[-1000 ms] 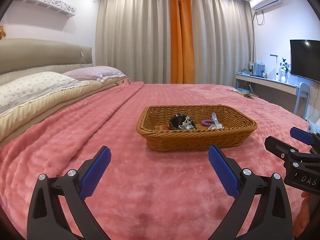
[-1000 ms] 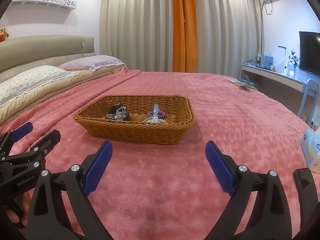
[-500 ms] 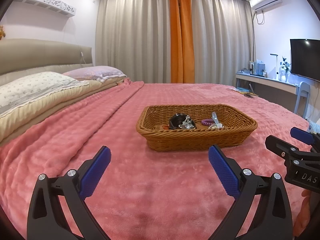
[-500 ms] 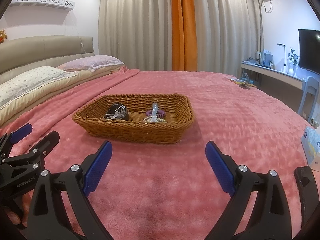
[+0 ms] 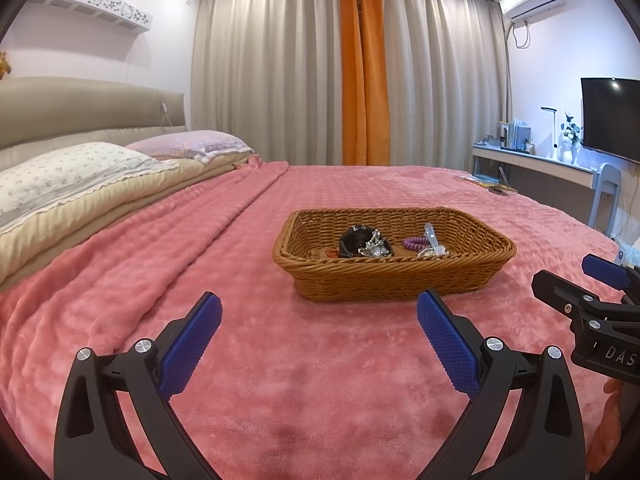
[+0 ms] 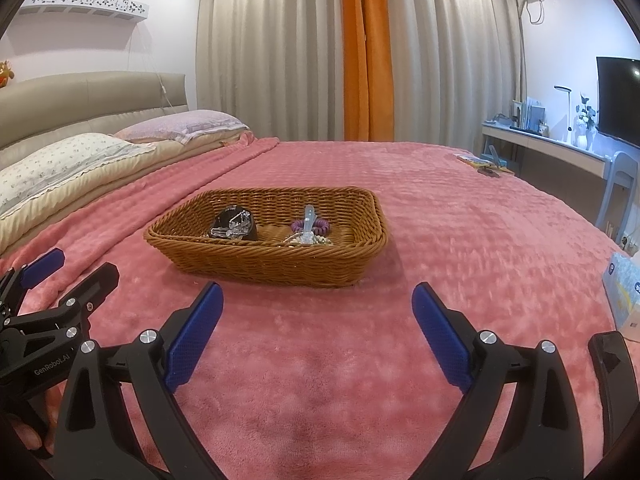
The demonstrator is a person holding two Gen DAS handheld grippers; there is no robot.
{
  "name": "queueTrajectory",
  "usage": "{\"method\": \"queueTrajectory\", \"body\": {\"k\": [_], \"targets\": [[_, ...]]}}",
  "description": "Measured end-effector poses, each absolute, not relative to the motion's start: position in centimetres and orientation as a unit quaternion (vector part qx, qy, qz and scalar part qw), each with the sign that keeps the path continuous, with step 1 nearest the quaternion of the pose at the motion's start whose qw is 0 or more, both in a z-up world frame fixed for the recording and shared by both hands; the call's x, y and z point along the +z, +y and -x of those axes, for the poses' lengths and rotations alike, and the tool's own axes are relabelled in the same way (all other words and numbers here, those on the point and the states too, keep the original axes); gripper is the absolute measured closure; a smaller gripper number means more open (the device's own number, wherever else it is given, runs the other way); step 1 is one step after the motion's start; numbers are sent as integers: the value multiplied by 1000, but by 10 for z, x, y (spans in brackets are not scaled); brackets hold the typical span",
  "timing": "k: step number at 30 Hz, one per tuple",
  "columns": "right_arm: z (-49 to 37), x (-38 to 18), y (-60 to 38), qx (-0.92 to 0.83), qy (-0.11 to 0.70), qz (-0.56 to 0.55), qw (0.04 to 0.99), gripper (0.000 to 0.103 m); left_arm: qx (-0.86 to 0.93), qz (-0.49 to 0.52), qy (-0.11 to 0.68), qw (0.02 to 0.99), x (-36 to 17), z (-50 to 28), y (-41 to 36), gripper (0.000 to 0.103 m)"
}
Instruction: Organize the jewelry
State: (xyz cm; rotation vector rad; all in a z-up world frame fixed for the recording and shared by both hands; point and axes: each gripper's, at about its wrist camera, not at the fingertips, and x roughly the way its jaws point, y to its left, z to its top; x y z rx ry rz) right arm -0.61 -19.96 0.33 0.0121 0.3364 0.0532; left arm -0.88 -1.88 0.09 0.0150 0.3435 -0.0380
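A brown wicker basket (image 5: 400, 284) (image 6: 280, 264) sits on the pink blanket (image 5: 280, 380) in the middle of the bed. Inside lie a black item with silver jewelry (image 5: 362, 240) (image 6: 236, 226), a purple coil hair tie (image 5: 414, 243) (image 6: 316, 225), a clear clip (image 6: 307, 222) and a gold-coloured piece (image 6: 304, 240). My left gripper (image 5: 318, 332) is open and empty, hovering short of the basket. My right gripper (image 6: 316, 320) is open and empty, also short of the basket, to the left gripper's right.
Pillows (image 5: 80, 172) and a headboard lie at the left. Small items (image 6: 484, 166) lie at the bed's far right edge. A tissue pack (image 6: 624, 292) sits at the right. A desk (image 5: 536, 164), chair and TV stand beyond the bed.
The right wrist view has shifted a little, so the basket sits slightly further left and closer. The left gripper has barely moved. Both stay open.
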Motion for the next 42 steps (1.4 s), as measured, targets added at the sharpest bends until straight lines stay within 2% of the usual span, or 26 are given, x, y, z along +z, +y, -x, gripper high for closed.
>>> {"method": "queueTrajectory", "body": {"k": [42], "targets": [[6,3,-201,27,170,-7,985,11,-20,-10,174,984,-1,8,-14,8]]}}
